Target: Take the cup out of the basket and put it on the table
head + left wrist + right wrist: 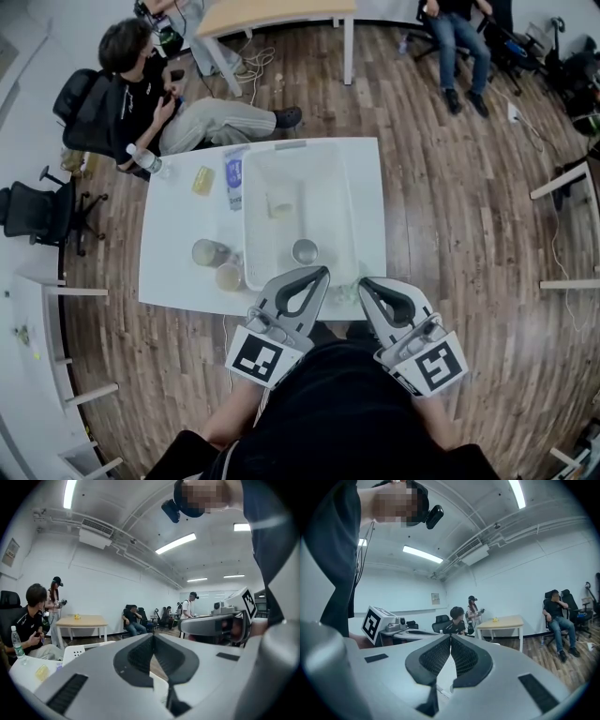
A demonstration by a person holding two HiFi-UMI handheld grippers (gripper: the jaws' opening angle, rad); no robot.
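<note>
A translucent white basket [251, 220] stands on the white table [178, 225]. Inside it, near the front, is a shiny metal cup [305, 250]; a pale cup [279, 204] lies farther back. Two more glassy cups [210, 252] [230, 277] stand on the table just left of the basket. My left gripper [323, 272] and right gripper [364, 281] are side by side at the table's near edge, close to my chest, both short of the basket. In the left gripper view the left gripper [152, 635] has its jaws together with nothing between them. The right gripper [450, 637] looks the same in its own view.
A yellow object [202, 180], a blue-and-white packet [233, 183] and a water bottle [145, 161] sit at the table's far left. A person [141, 98] sits in a chair beyond that corner. A wooden table [281, 14] and another seated person [459, 37] are farther back.
</note>
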